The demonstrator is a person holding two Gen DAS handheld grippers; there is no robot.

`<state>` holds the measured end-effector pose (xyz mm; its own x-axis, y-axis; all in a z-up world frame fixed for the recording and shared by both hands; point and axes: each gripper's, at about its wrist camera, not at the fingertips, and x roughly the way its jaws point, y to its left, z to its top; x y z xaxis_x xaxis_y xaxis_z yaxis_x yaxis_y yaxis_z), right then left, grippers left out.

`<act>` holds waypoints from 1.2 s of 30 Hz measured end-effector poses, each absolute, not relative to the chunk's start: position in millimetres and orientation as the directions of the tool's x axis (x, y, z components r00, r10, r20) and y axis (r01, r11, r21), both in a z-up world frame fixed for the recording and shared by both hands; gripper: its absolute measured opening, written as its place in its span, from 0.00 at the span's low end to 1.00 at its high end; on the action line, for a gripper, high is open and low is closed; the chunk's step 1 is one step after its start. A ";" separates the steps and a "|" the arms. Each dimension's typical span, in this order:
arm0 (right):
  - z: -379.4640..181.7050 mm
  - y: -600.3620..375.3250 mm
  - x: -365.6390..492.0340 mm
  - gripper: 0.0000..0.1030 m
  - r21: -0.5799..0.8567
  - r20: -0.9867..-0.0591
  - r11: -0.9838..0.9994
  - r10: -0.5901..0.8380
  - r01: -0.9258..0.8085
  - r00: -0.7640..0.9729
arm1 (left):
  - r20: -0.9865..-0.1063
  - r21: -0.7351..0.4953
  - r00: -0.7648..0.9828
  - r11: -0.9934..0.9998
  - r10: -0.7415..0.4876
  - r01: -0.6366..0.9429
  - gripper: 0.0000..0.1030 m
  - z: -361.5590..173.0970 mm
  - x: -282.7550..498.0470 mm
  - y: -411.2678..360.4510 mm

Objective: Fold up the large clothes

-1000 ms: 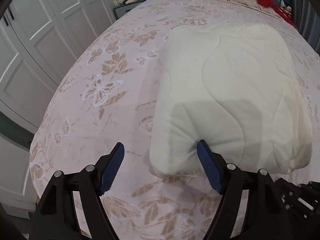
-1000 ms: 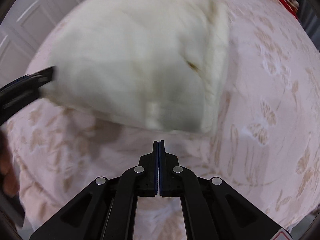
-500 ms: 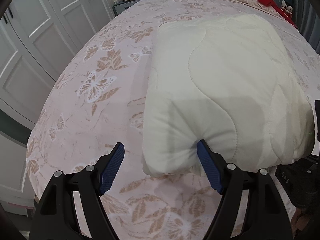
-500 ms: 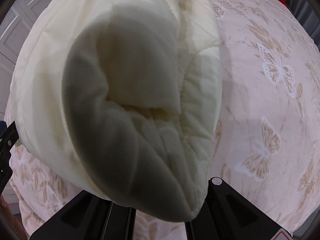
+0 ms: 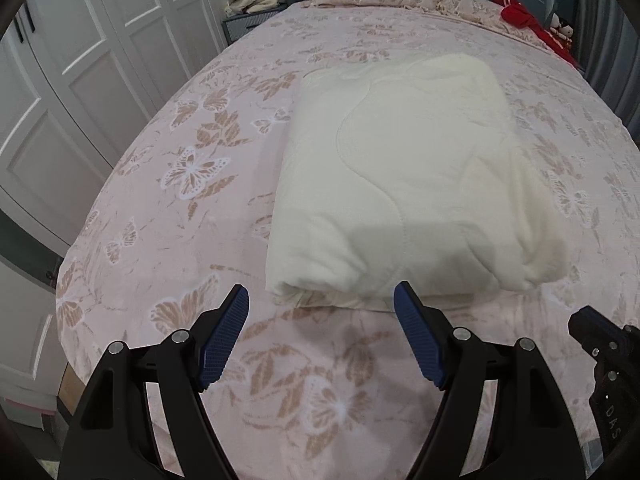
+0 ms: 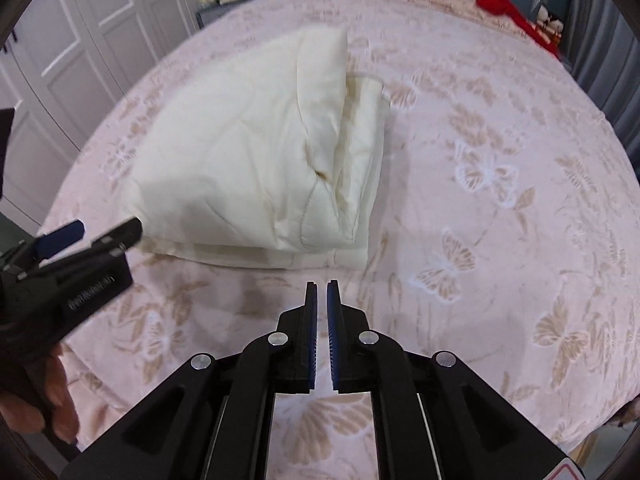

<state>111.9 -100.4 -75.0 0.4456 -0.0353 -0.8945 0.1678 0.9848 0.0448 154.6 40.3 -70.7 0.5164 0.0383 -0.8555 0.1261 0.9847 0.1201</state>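
Bedspread (image 5: 192, 208) with butterfly print fills your view; on it, toward your end, lies the folded cream quilt (image 5: 400, 184), free of both tools. Your left gripper (image 5: 320, 312) hangs spread wide just short of its near edge. Your right gripper (image 6: 321, 286) is nearly closed, a sliver apart, gripping nothing.

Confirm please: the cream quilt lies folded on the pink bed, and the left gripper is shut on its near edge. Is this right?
Not quite. The left gripper is open, its blue fingers spread wide and holding nothing, just short of the folded quilt on the bed. The left wrist view shows it.
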 end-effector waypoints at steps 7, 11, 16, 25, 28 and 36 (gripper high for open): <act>-52.7 -96.5 79.8 0.24 0.068 -0.855 0.980 -0.039 0.187 0.516 | -0.834 0.143 0.548 0.983 0.058 0.115 0.76 -56.8 119.4 35.2; -45.8 -92.8 63.7 0.33 0.060 -0.837 0.982 -0.048 0.178 0.545 | -0.830 0.142 0.554 0.983 0.056 0.113 0.76 -52.9 98.7 33.2; -36.5 -87.6 41.5 0.39 0.038 -0.818 0.983 -0.072 0.178 0.571 | -0.822 0.153 0.567 0.980 0.056 0.124 0.77 -48.6 77.6 30.6; -36.1 -81.9 14.5 0.42 0.028 -0.813 0.984 -0.080 0.176 0.577 | -0.807 0.162 0.588 0.979 0.060 0.123 0.81 -43.3 50.2 28.2; -35.0 -80.4 9.0 0.42 0.022 -0.809 0.984 -0.085 0.175 0.581 | -0.798 0.171 0.599 0.977 0.064 0.124 0.81 -40.3 44.1 26.5; -33.9 -79.1 -0.5 0.42 0.023 -0.806 0.984 -0.087 0.178 0.586 | -0.793 0.191 0.603 0.975 0.085 0.113 0.81 -39.8 33.9 27.4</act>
<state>-0.5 -79.1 -33.9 0.5860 -0.0869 -0.8056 0.1780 0.9838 0.0233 33.9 27.4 -39.8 0.6035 0.0849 -0.7928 0.1133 0.9751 0.1907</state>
